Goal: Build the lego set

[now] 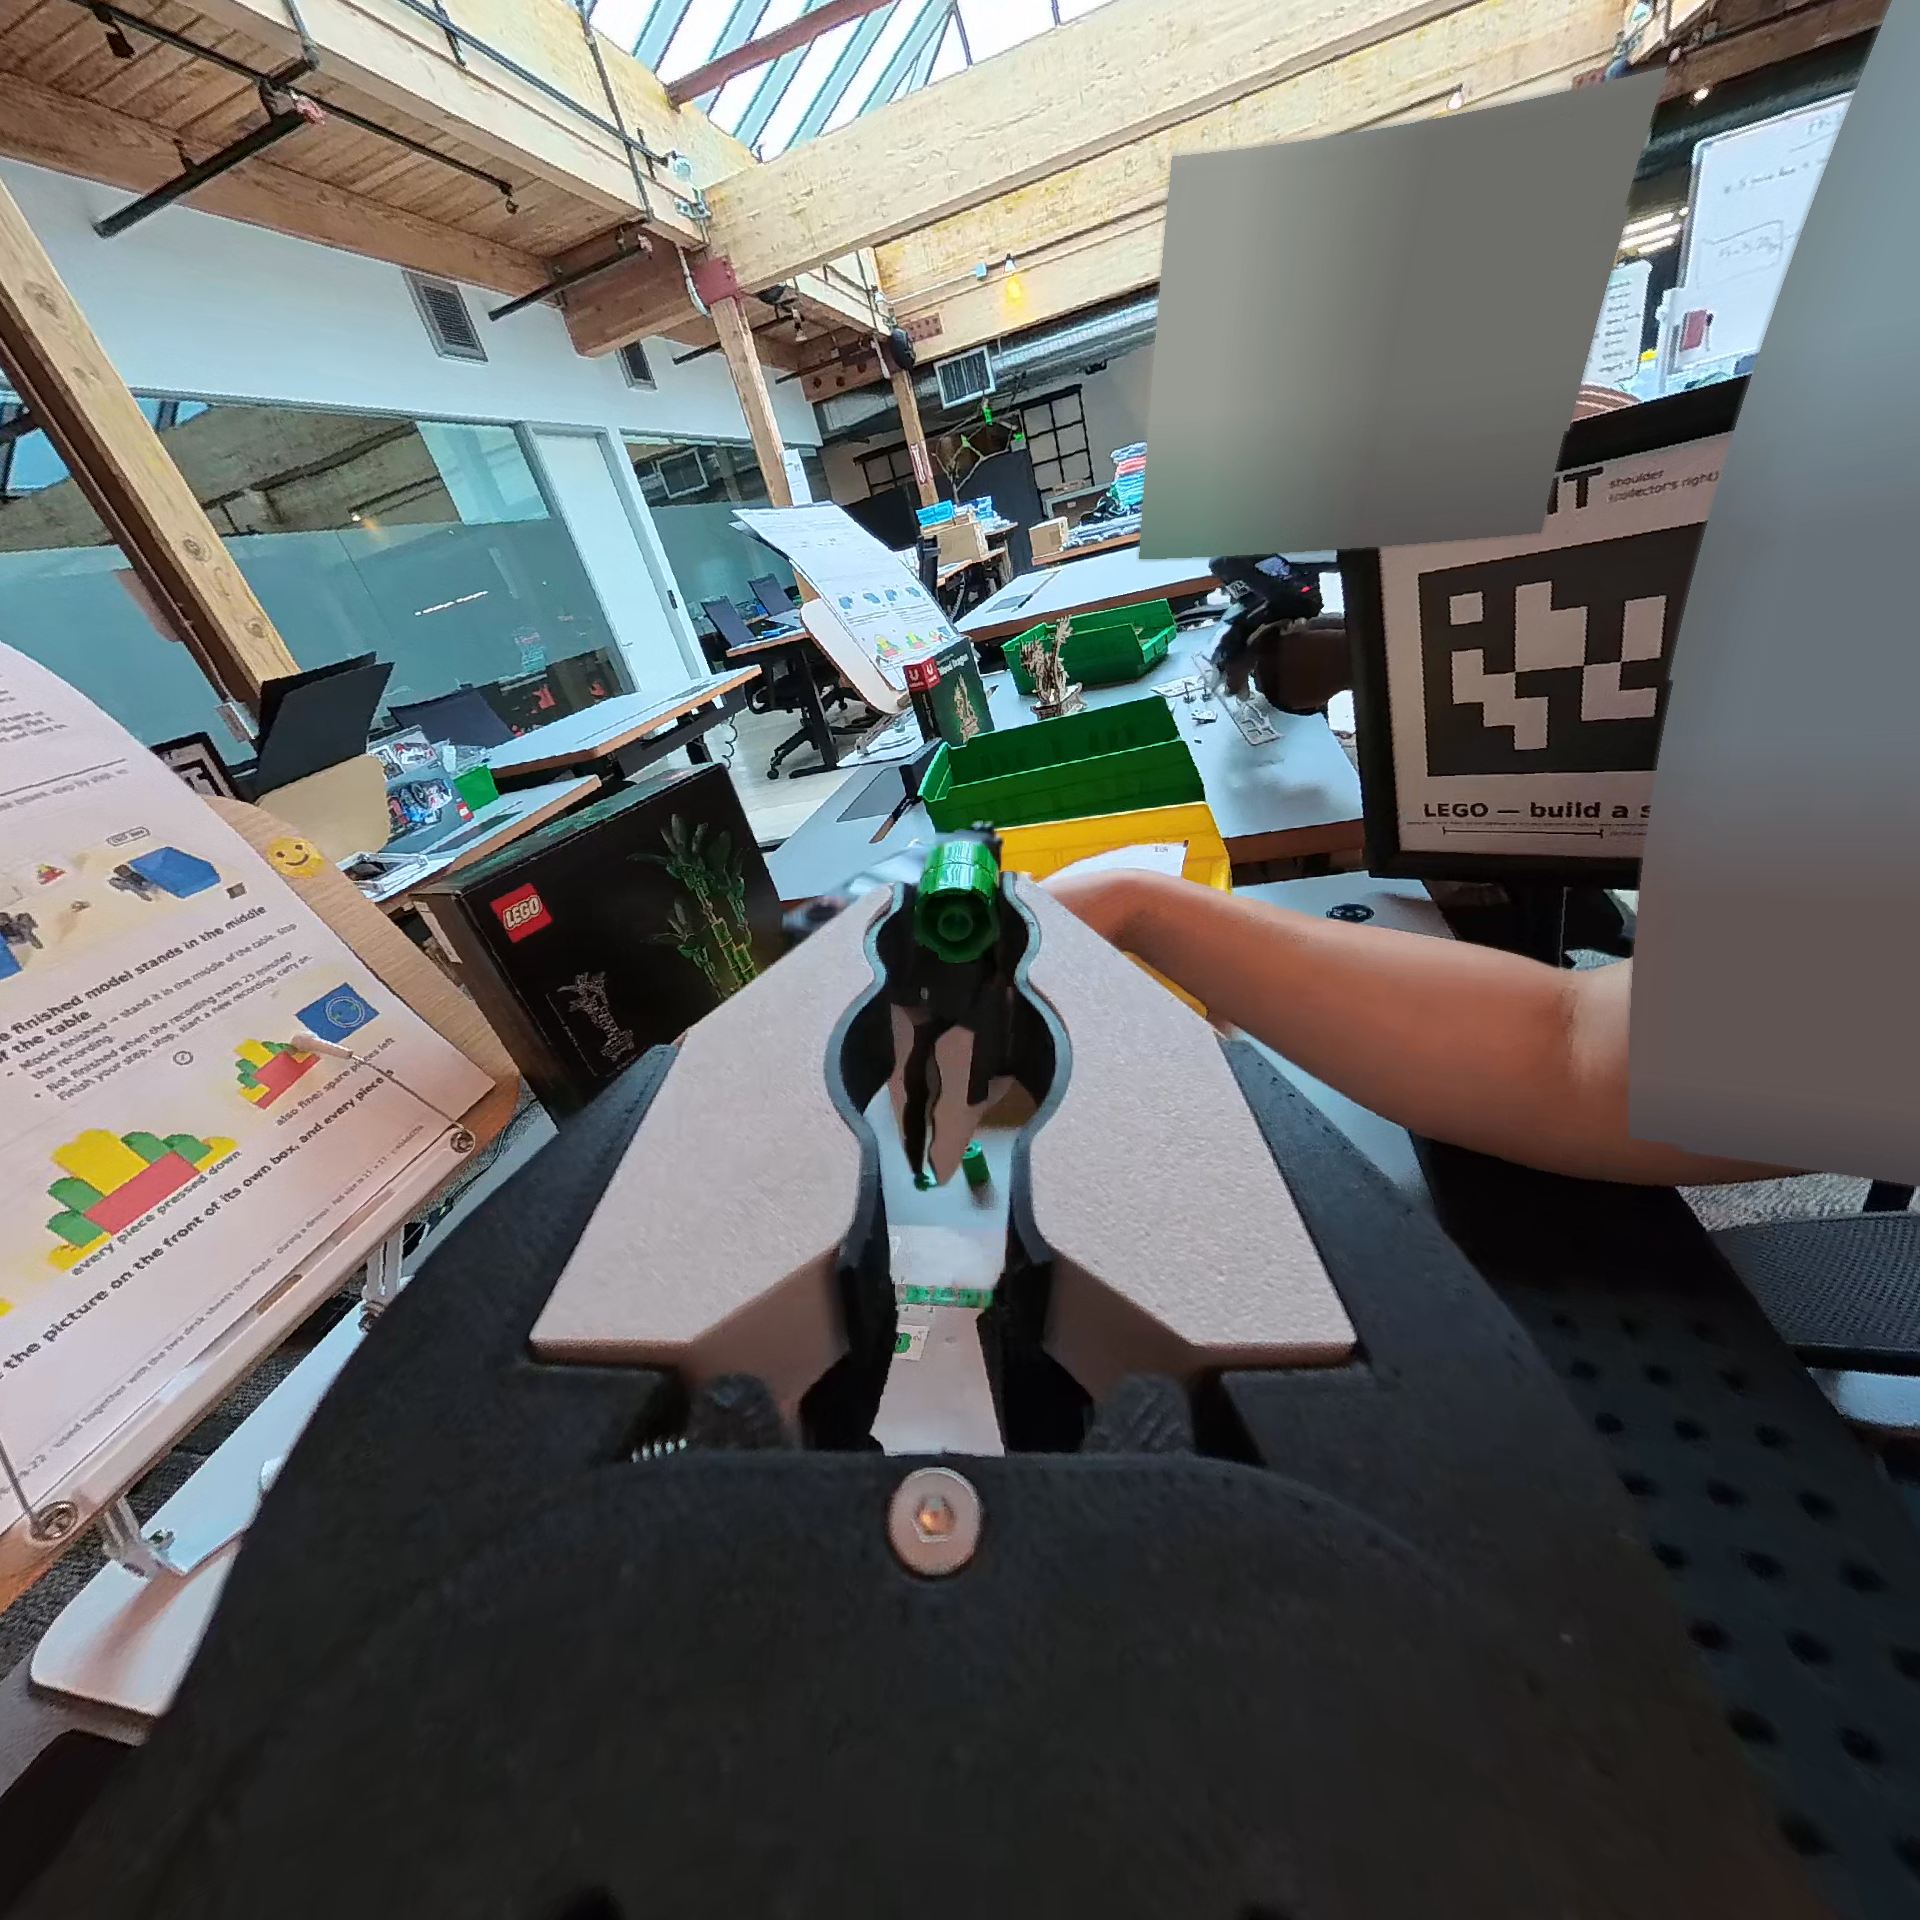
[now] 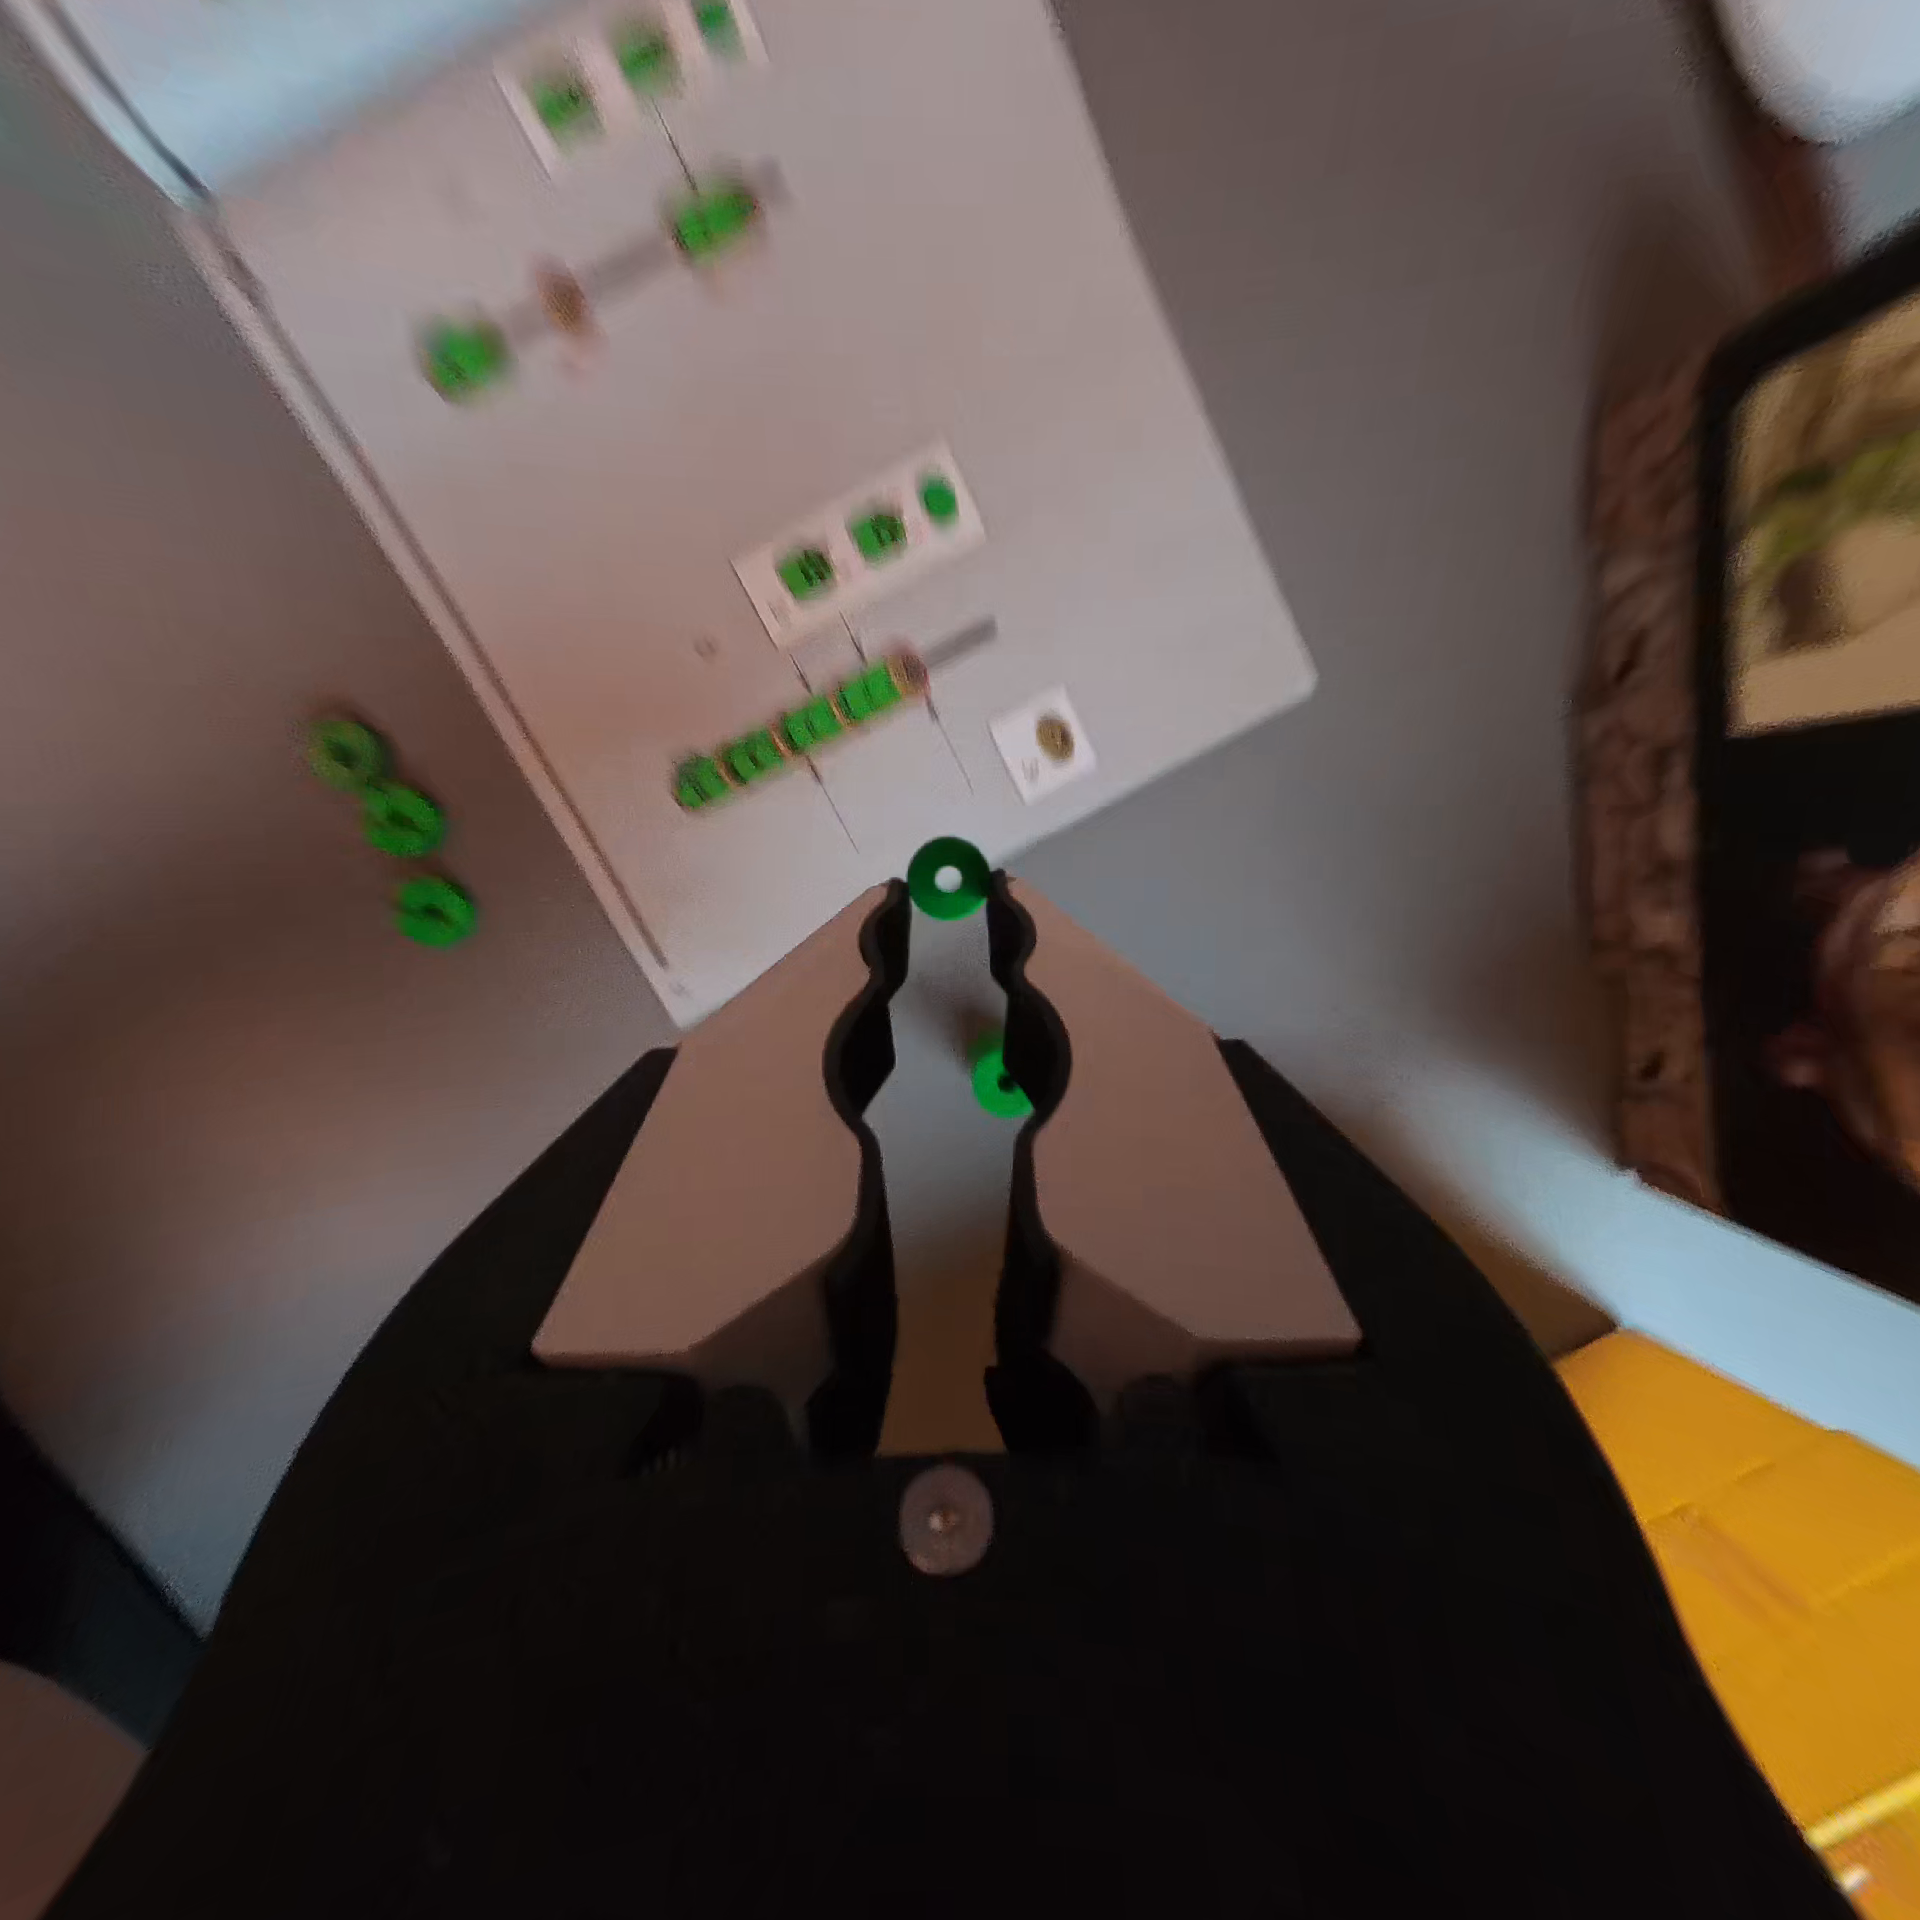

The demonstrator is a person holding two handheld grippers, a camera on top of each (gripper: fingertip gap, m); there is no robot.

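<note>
Tongs on the left [image 1: 958, 894] are clamped on a green stack [image 1: 954, 902] of round bricks, held up off the counter with its studded end toward the camera; something dark hangs below it between the fingers, too blurred to name. A bare forearm [image 1: 1351, 997] reaches across behind the tips toward a yellow bin [image 1: 1122, 847]. Beyond that sit green bins [image 1: 1060, 764]. To the left stand a black box [image 1: 613, 935] and a printed sheet [image 1: 177, 1049] on a slanted board.

The right tongs [image 2: 948, 885] point down at the grey counter [image 2: 1403, 520] and pinch a flat green ring [image 2: 948, 879] at the very tips, edge-on between the fingers. An open booklet [image 2: 727, 436] lies just beyond the tips, blurred. Three loose green rounds [image 2: 393, 821] lie in a row on the counter left of the booklet, and another green round [image 2: 1000, 1081] lies below the right finger, partly hidden by it. A yellow bin corner [image 2: 1745, 1538] shows at lower right.
</note>
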